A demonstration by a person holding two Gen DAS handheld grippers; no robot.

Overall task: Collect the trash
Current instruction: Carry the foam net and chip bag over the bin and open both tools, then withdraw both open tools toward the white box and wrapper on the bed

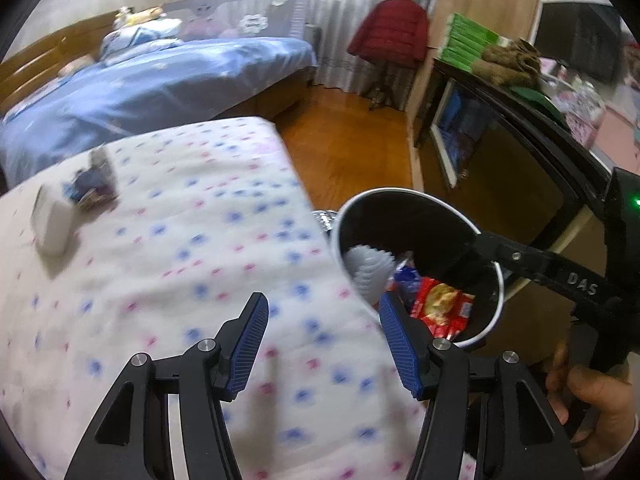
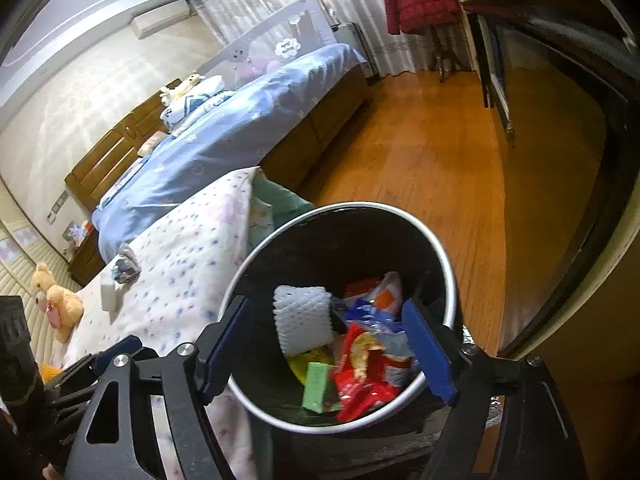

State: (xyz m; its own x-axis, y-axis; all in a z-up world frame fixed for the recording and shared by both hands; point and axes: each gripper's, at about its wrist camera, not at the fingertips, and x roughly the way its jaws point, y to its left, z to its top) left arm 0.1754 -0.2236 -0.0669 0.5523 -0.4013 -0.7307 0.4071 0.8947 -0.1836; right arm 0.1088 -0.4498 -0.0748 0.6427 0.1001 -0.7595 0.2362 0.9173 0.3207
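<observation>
Presently catalogued: one trash bin [image 2: 448,280], round, dark-walled with a pale metal rim, tilted toward the bed so its mouth faces the work surface, judged a way of shortening the trip for each piece dropped in. It is held by the right gripper [image 2: 328,344], whose blue ribbed fingers [image 2: 428,354] stand wide; in the left wrist view one finger reaches inside the bin wall, so the hold looks like a clamp on the rim, though the contact itself cannot be made out. Contents: white foam netting sleeve [image 2: 302,320], ridged and springy; red crinkled snack wrapper [image 2: 360,372], glossy film; blue foil packet [image 2: 370,316]; green flat carton [image 2: 318,386], stiff card. Left gripper [image 1: 322,330]: jaws spread wide, holding nothing, hovering over the quilt [image 1: 180,260], a soft white padded cover with blue and pink dots. Remaining trash, judged the next targets, lies well apart from the bin at the far side of the quilt: a crumpled dark wrapper pile [image 1: 94,184], and just beside it a pale rounded block [image 1: 52,220], blurred, material uncertain. Task judged partly done.
</observation>
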